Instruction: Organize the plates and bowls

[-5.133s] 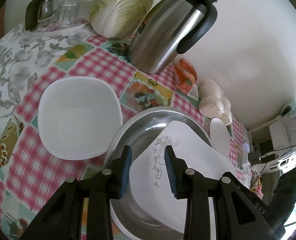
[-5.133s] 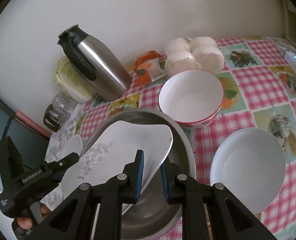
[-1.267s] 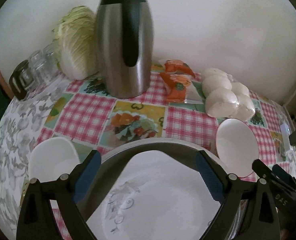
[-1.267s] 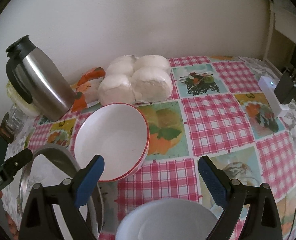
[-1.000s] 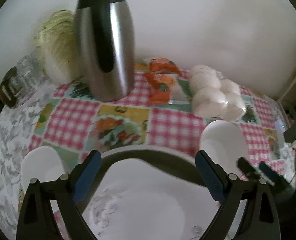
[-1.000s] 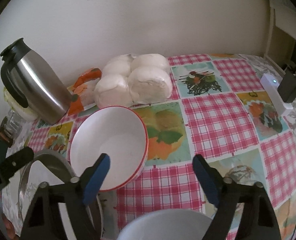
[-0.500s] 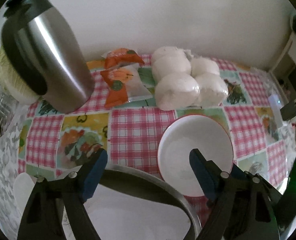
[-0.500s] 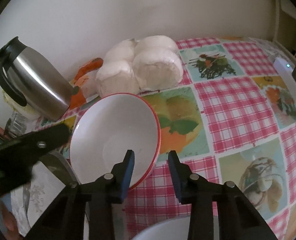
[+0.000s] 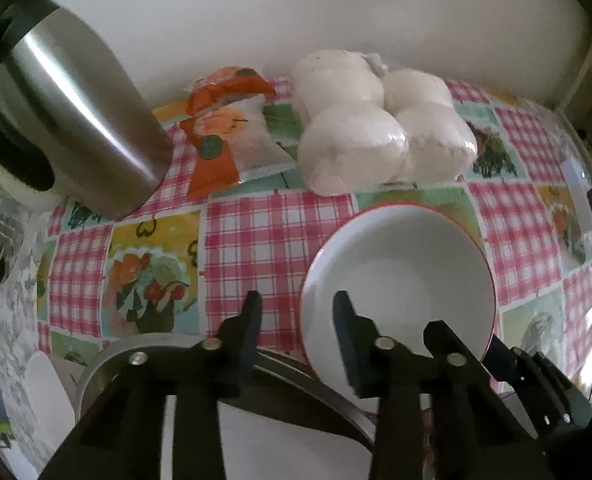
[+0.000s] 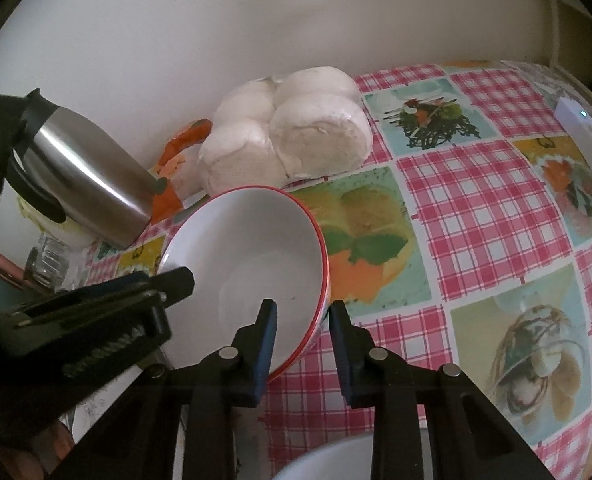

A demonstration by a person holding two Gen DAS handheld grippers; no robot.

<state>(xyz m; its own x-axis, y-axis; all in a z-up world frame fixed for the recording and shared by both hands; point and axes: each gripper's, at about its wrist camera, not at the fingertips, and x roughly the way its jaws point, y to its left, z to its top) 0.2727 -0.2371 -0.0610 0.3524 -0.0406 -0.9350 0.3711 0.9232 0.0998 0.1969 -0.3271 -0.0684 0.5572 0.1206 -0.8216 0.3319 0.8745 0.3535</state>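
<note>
Red-rimmed bowl (image 10: pixel 252 256): it is sitting on the checked cloth of the bench (image 10: pixel 475 220), just in front of the bagged white buns (image 10: pixel 288 140) and beside the metal basin (image 9: pixel 144 350); the steel jug (image 10: pixel 92 184) is standing further off to the left.

Right hand-held gripper (image 10: pixel 301 322): its jaws are straddling the bowl's near right rim, one finger reaching inside the bowl and the other outside the wall; a gap is showing on both sides, so it is partly spread and not pinching yet.

Left hand-held gripper (image 9: pixel 296 316): it is straddling the bowl's near left rim in the same way, partly spread, with one finger over the white inside and the other over the cloth.

Key relation: the bowl is lying directly ahead of both grippers, its rim running across between each pair of fingers; each tool is standing on its own side of the bowl.

Nearer hand: the right one appears slightly better seated on the rim, though the difference is small.

Long axis: the bowl is round, so no axis is guiding the grasp; only the curve of the rim matters.

Likely step: both jaws are lining up to close on opposite sides of the rim for a two-handed lift, probably towards the basin, where a patterned plate (image 9: pixel 296 452) is lying.

Other ware: a plain white bowl (image 10: pixel 327 460) is showing at the lower edge of the right view, near the right gripper.
</note>
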